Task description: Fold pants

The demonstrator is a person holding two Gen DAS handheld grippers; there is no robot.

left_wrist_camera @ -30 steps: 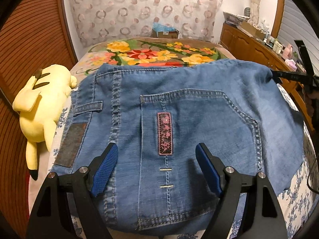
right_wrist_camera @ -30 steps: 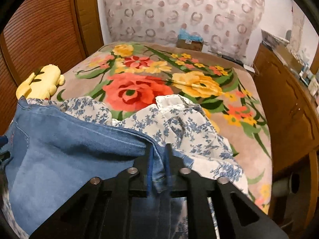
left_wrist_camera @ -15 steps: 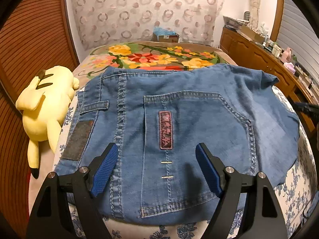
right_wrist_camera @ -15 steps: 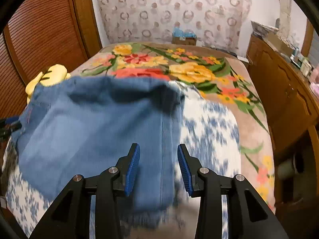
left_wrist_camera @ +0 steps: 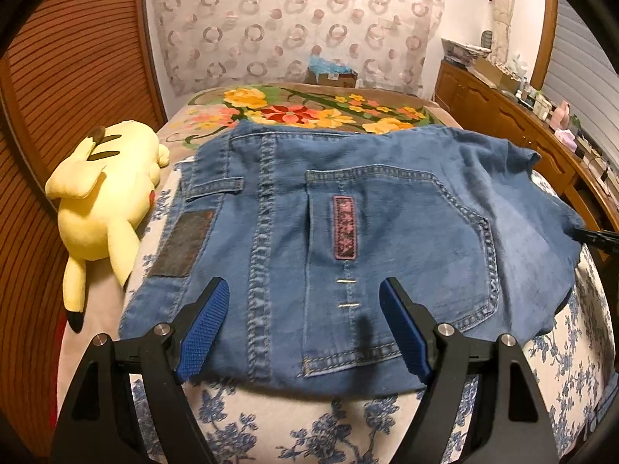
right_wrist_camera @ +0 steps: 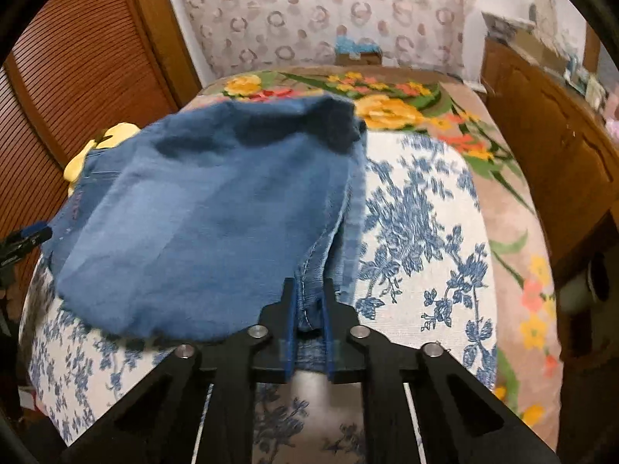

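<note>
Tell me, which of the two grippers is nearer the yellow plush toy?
Left. The left gripper hovers open over the jeans' waistband end, with the yellow plush toy just beside it. The right gripper is shut on the jeans' opposite end, far from the toy.

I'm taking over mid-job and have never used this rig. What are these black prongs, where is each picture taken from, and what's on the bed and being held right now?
There is no robot arm: a person holds a two-finger gripper in each hand, and each gripper carries a wide-angle camera looking along its fingers. One picture is the left gripper's view, the other the right's.

The jeans lie on a blue-flowered cloth on the bed, with a floral blanket behind and a yellow plush toy beside them.

The left gripper is open over the jeans' near edge, gripping nothing. The right gripper has just been closing and now pinches the jeans' edge between its pads.
</note>
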